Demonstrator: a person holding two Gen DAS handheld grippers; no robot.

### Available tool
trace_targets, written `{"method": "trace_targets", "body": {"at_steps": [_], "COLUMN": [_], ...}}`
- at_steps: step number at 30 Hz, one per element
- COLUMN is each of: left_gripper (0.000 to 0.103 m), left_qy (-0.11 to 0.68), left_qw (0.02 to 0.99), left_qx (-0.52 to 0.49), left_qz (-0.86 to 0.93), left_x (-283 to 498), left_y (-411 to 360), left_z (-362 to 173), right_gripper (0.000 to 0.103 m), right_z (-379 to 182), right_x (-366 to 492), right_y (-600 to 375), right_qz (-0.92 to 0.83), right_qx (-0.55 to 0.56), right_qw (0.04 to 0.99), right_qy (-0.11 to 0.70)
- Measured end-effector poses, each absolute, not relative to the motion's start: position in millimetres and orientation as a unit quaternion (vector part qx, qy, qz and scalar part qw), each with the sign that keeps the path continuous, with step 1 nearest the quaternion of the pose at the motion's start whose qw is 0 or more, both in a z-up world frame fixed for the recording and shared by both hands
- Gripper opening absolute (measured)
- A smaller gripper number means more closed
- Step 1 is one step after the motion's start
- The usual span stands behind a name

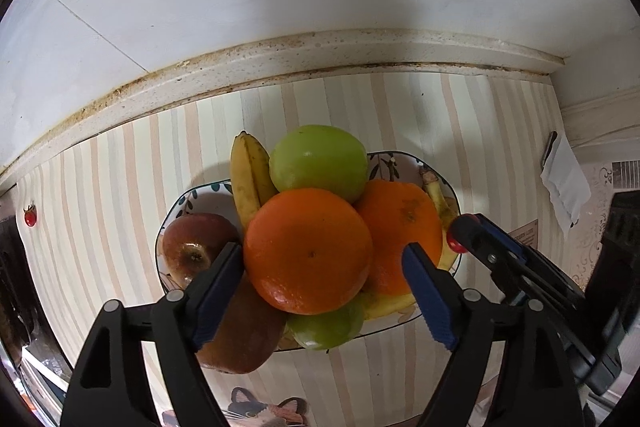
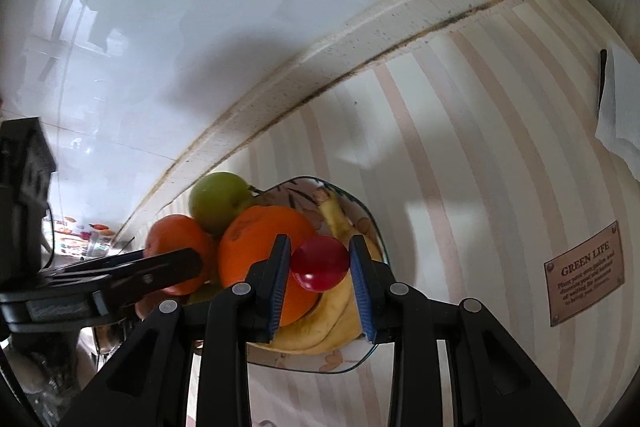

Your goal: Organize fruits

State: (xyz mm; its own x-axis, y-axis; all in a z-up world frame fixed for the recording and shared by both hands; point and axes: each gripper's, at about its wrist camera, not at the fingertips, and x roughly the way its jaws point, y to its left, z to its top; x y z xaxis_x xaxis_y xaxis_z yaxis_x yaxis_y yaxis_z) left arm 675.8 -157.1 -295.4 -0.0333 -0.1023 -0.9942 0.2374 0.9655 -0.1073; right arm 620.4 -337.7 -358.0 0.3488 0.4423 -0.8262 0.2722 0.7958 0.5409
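Observation:
A patterned plate (image 1: 200, 197) on the striped mat holds a pile of fruit: bananas (image 1: 250, 179), green apples (image 1: 320, 159), red apples (image 1: 192, 247) and two oranges. My left gripper (image 1: 324, 255) points straight down and stands open astride the top orange (image 1: 308, 251); there is a gap at the right pad. My right gripper (image 2: 320, 247) is shut on a small red cherry tomato (image 2: 320, 263), over the plate's (image 2: 340, 363) right side, above the bananas (image 2: 320, 327). The right gripper (image 1: 464, 231) shows beside the second orange (image 1: 404, 223) in the left wrist view.
A white wall and a stained ledge (image 1: 280, 59) run behind the mat. A folded white paper towel (image 1: 564, 183) lies at the right. A small red tomato (image 1: 30, 217) shows at the mat's far left. A "GREEN LIFE" label (image 2: 584, 271) is printed on the mat.

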Motion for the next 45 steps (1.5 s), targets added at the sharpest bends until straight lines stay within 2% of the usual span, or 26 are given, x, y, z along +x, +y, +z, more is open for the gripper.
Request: {"method": "trace_targets", "body": {"at_steps": [4, 7, 11, 25, 28, 30, 31, 32, 34, 45], "left_gripper": [0.087, 0.089, 0.089, 0.089, 0.089, 0.089, 0.089, 0.089, 0.089, 0.089], "left_qy": [0.706, 0.705, 0.704, 0.67, 0.654, 0.636, 0.625, 0.619, 0.604, 0.56], "left_qw": [0.696, 0.697, 0.699, 0.734, 0.749, 0.766, 0.776, 0.781, 0.793, 0.827], "left_qx": [0.049, 0.049, 0.046, 0.01, -0.003, 0.0, 0.001, 0.0, -0.007, -0.009], "left_qz": [-0.122, -0.12, -0.121, -0.11, -0.1, -0.091, -0.086, -0.084, -0.08, -0.055], "left_x": [673, 671, 669, 662, 661, 657, 653, 649, 636, 529], "left_y": [-158, -158, -159, -147, -139, -136, -134, -132, -126, -93], "left_z": [-293, -293, -292, -263, -250, -237, -230, -225, -215, -181], "right_gripper": [0.034, 0.039, 0.059, 0.059, 0.059, 0.059, 0.063, 0.077, 0.093, 0.097], "right_z": [-361, -363, -366, -340, -327, -312, -307, -301, -288, -208], "right_x": [620, 621, 620, 625, 628, 625, 622, 618, 606, 511], "right_y": [-341, -342, -343, -372, -369, -360, -355, -350, -338, -303], "right_qz": [0.06, 0.058, 0.055, 0.056, 0.057, 0.045, 0.045, 0.041, 0.031, 0.027], "right_qx": [0.329, 0.33, 0.328, 0.342, 0.319, 0.267, 0.247, 0.225, 0.171, 0.092], "right_qw": [0.753, 0.749, 0.745, 0.761, 0.773, 0.79, 0.795, 0.799, 0.809, 0.846], "right_qy": [0.567, 0.571, 0.578, 0.548, 0.545, 0.55, 0.553, 0.556, 0.561, 0.525]}}
